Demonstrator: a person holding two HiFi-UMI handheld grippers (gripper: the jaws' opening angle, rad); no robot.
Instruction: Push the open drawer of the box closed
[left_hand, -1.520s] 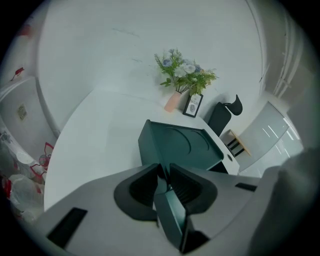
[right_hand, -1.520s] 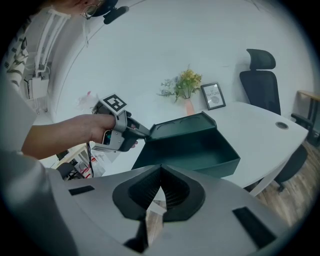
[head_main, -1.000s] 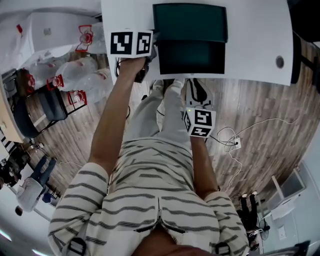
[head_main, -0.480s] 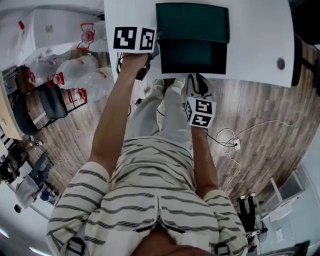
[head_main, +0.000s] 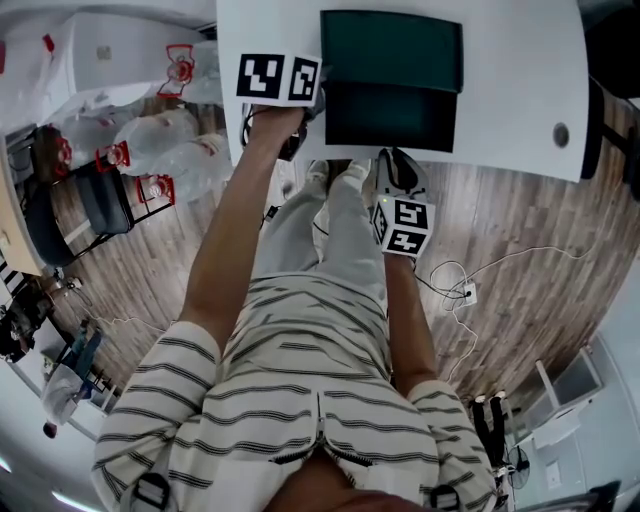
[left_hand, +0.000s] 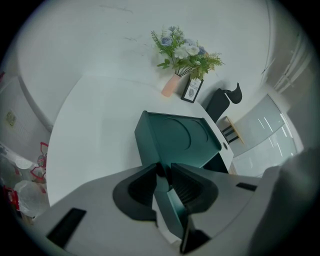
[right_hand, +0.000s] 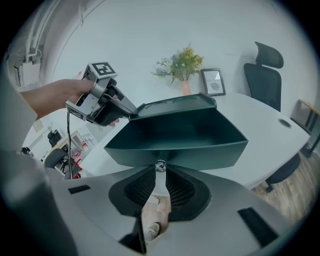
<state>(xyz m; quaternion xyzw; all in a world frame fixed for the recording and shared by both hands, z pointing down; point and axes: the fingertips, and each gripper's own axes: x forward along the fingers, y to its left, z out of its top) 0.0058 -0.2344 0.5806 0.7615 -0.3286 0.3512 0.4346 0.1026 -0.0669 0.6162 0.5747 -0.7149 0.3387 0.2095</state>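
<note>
White table (head_main: 520, 60) fills the top of my head view, with a wooden floor (head_main: 530, 280) below it. On the table stands the dark green box (head_main: 392, 40). Its drawer (head_main: 390, 115) is pulled out toward the person, and the front comes close to the table's near edge. I see the left gripper (left_hand: 164, 172) at the box's left side, its jaws pressed on the thin green wall there. The right gripper (right_hand: 160, 169) is in front of the drawer, lower than the table's edge. Its jaws have just been closing and now pinch a small shiny knob (right_hand: 160, 164) on the drawer's front wall. Behind the box stand a vase of flowers (left_hand: 186, 50) and a picture frame (left_hand: 191, 90).
</note>
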